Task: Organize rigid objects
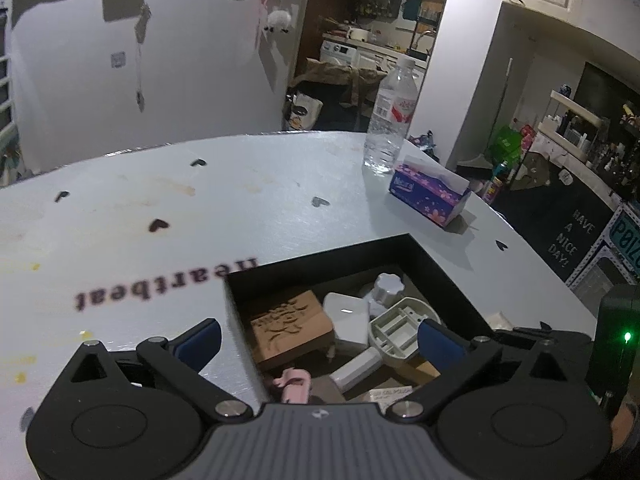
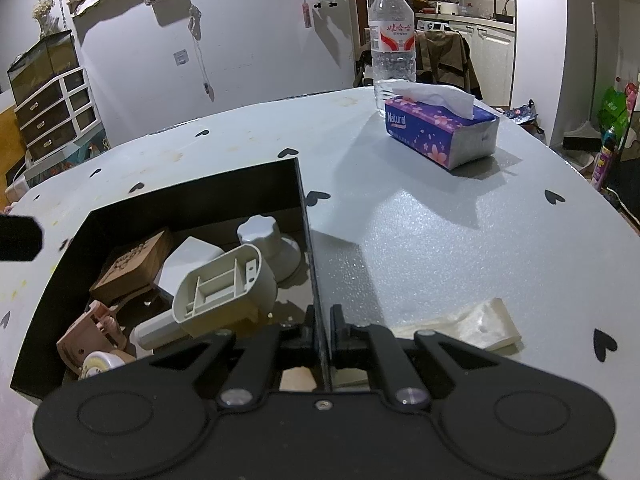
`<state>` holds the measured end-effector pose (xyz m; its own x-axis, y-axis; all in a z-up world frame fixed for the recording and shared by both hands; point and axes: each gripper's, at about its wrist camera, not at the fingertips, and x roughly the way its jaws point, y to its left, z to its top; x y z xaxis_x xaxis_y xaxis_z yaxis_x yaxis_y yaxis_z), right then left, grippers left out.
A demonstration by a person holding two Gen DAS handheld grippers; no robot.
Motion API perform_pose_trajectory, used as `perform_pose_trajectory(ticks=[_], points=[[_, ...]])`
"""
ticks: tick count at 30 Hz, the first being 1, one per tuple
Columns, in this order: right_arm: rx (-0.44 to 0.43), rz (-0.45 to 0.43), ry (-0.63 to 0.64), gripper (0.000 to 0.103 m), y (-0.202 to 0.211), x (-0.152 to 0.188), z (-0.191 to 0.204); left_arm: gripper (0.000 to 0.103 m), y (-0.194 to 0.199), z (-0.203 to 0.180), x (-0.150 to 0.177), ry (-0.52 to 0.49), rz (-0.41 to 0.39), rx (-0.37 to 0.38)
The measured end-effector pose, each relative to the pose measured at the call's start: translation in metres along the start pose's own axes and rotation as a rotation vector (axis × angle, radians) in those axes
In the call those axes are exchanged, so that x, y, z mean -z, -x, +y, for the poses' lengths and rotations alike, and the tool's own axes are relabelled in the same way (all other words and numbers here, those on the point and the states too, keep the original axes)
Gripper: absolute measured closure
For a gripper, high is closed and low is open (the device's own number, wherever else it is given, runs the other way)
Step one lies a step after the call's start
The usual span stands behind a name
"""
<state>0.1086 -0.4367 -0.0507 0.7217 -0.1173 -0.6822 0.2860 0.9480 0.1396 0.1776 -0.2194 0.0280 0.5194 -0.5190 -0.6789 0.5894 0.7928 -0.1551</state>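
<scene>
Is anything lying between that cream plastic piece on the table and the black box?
Only the black box wall, pinched by the right gripper, separates the cream plastic piece from the inside. The table between them is bare.

A clear water bottle (image 2: pixel 392 34) stands just behind a purple tissue pack (image 2: pixel 440 130) — both on the heart-dotted table (image 2: pixel 420 220).

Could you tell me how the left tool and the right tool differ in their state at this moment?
The left tool is spread wide and holds nothing, hovering above the black box; the right tool is shut on the box's right wall. The left shows blue fingers; the right's fingers look black. Both are at the same box.
</scene>
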Motion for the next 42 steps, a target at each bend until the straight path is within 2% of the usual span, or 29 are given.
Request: perform_pose_trajectory(ticks=[9,21,23,25,26,34,42], points=[[0.006,-0.040,0.021,0.097,0.021,-0.001,0.003,0.000,0.028,0.015,0.015,0.034,-0.050,-0.085],[-0.037,-0.231,0.067,0.095,0.101,-0.002,0.013,0.000,0.062,0.013,0.037,0.052,-0.151,-0.146],[-0.041,-0.251,0.070,0.089,0.111,0.002,0.014,0.000,0.067,0.010,0.044,0.047,-0.176,-0.150],[-0.045,-0.268,0.078,0.076,0.121,0.008,0.015,0.000,0.071,0.007,0.052,0.040,-0.200,-0.153],[-0.046,-0.274,0.081,0.075,0.125,0.012,0.015,0.000,0.073,0.005,0.056,0.037,-0.210,-0.156],[-0.012,-0.318,0.067,0.036,0.151,0.039,0.014,0.000,0.089,-0.012,0.087,0.014,-0.275,-0.179],[-0.006,-0.365,0.074,0.012,0.173,0.061,0.015,0.000,0.108,-0.022,0.115,0.009,-0.340,-0.222]])
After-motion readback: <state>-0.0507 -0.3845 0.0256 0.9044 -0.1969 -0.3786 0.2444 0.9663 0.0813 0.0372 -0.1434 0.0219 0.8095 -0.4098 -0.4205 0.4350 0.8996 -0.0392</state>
